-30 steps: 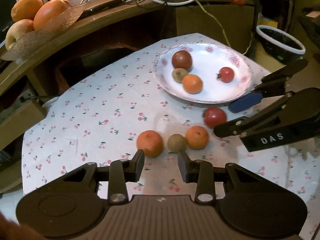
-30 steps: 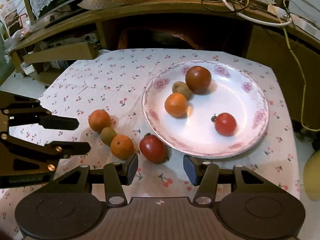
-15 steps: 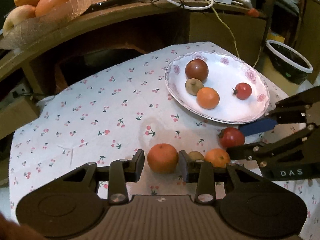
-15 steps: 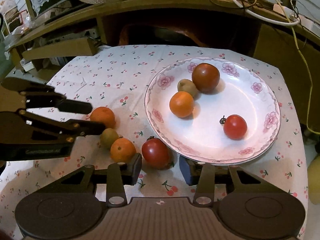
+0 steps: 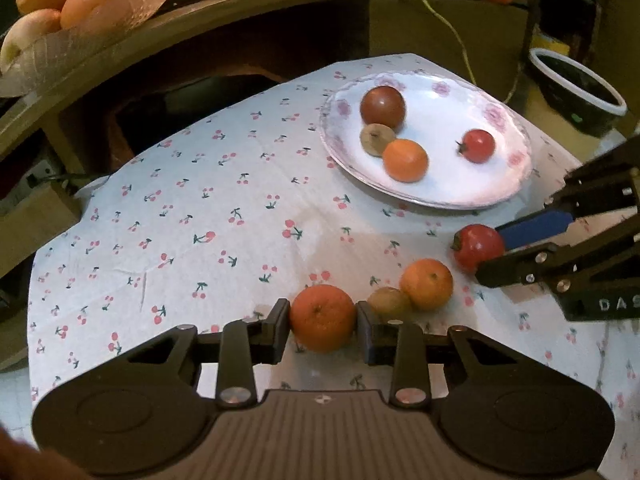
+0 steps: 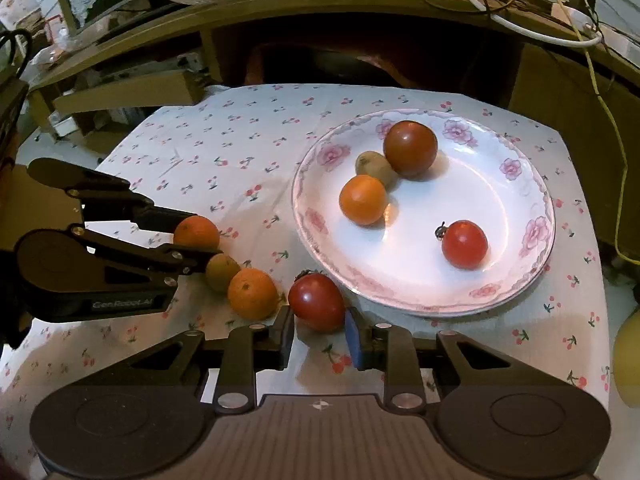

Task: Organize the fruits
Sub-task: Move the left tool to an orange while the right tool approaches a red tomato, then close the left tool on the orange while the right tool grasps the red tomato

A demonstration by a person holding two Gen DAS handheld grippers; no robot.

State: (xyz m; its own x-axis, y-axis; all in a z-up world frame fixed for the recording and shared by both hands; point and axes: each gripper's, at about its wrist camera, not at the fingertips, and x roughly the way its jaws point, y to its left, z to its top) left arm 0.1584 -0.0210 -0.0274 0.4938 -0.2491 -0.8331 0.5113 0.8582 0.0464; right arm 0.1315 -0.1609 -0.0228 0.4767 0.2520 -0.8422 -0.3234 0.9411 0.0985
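A white flowered plate (image 5: 508,196) (image 6: 536,264) holds a dark tomato (image 6: 410,148), a kiwi (image 6: 374,167), an orange (image 6: 363,199) and a small red tomato (image 6: 465,244). On the cloth lie an orange (image 5: 322,317), a kiwi (image 5: 389,302), a second orange (image 5: 426,284) and a red tomato (image 5: 478,246) (image 6: 317,301). My left gripper (image 5: 322,326) is open with its jaws on either side of the near orange, close to its sides. My right gripper (image 6: 319,332) is open with its jaws around the red tomato.
The small table has a cherry-print cloth (image 5: 224,216). Behind it runs a wooden shelf (image 5: 240,12) with cables and a bowl of large fruit (image 5: 60,4). A dark bowl (image 5: 576,88) sits on the floor at the right. Boxes stand left of the table.
Both grippers moved forward and down. The left one now has the near orange between its jaws; the right one has the red tomato between its jaws.
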